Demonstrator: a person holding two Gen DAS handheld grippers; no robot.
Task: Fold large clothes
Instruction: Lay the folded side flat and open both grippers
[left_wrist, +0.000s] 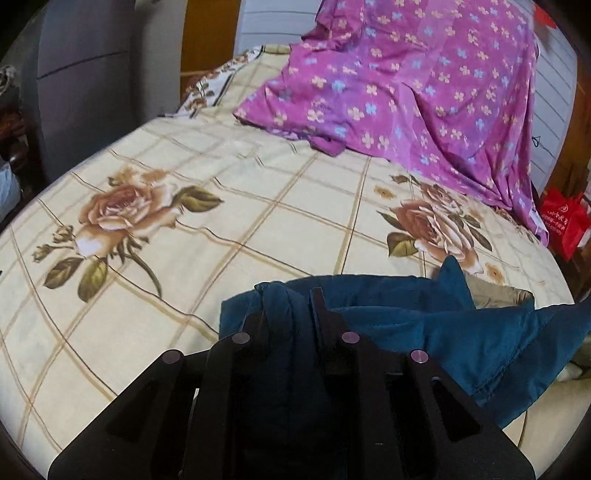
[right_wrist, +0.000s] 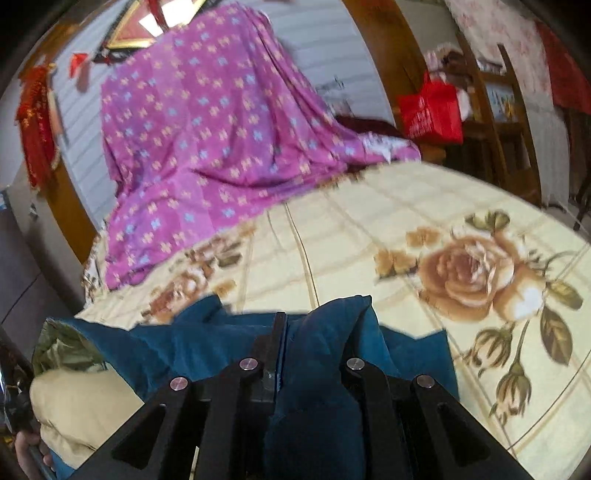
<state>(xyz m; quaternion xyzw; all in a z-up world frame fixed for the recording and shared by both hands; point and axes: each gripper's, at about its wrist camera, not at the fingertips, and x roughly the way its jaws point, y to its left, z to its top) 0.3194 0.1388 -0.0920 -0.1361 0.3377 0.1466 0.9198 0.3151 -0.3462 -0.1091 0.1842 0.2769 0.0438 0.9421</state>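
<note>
A dark teal garment (left_wrist: 424, 332) lies at the near edge of the bed, partly lifted. My left gripper (left_wrist: 288, 306) is shut on a bunched fold of it, the cloth pinched between the black fingers (left_wrist: 321, 302). In the right wrist view the same teal garment (right_wrist: 177, 343) spreads to the left, and my right gripper (right_wrist: 314, 325) is shut on another bunch of it; the cloth covers the right finger, and only the left finger (right_wrist: 277, 332) shows. An olive-green lining (right_wrist: 62, 350) peeks out at the garment's far left.
The bed has a cream sheet with rose prints (left_wrist: 184, 229). A purple floral cloth (left_wrist: 406, 85) drapes over a tall pile at the back. A red bag (right_wrist: 432, 110) hangs by wooden furniture (right_wrist: 498, 122) to the right. A grey cabinet (left_wrist: 85, 74) stands on the left.
</note>
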